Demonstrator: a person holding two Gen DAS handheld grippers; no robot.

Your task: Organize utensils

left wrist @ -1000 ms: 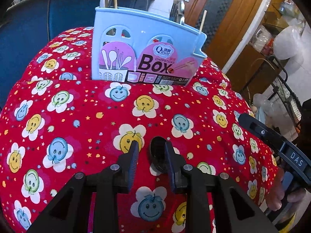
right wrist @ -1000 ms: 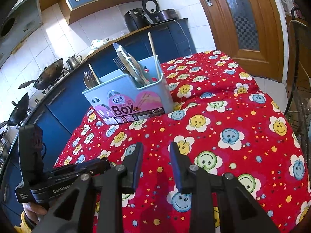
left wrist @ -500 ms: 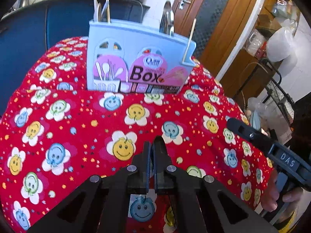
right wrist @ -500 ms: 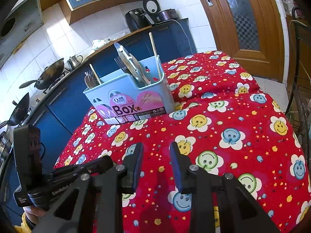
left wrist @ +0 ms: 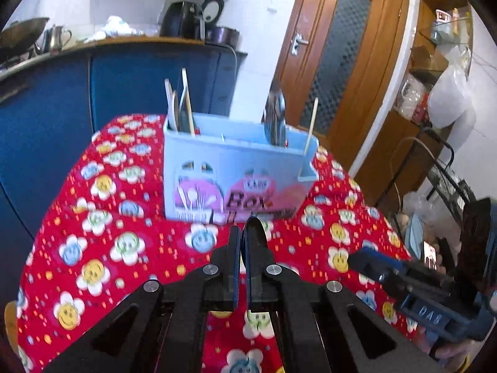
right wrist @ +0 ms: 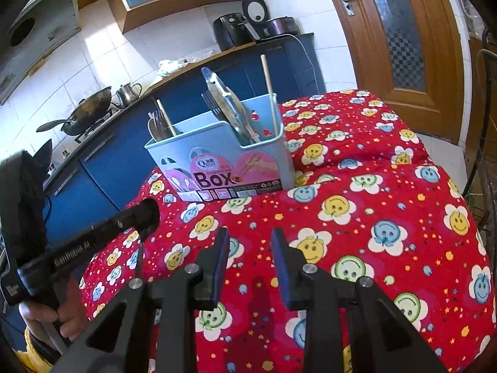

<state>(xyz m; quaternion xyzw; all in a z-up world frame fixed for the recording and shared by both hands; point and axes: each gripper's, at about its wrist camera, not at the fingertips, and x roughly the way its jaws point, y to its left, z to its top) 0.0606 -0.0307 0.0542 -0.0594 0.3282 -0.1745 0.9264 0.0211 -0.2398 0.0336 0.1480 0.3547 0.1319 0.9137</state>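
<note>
— How do your jaws stand?

— My left gripper (left wrist: 242, 239) is pressed almost shut, with only a sliver of gap. It pinches a thin dark rounded utensil (left wrist: 256, 228) whose curved edge pokes out past the fingertips at 12 o'clock. I take it for a black spoon bowl, but the blur keeps me from being sure. My right gripper (right wrist: 250, 248) stands wide open and holds nothing. It hovers over the red flower-print smiley tablecloth (right wrist: 357, 233).

— Why clamp so narrowly?

— The piece is slim, so a tight pinch should keep it from swivelling on the way over.

— Where does it belong?

— I judge in the pale blue plastic chopstick box with the pink label (left wrist: 236, 168). It stands upright on the cloth at 12 o'clock from my left jaws and 11 o'clock from my right. Its compartments are sorted already: wooden chopsticks (left wrist: 186, 102) stand at the 11 o'clock end and steel spoons (left wrist: 275, 118) lean nearer 1 o'clock.

— And the right hand waits?

— Likely kept free to steady the box.
</note>
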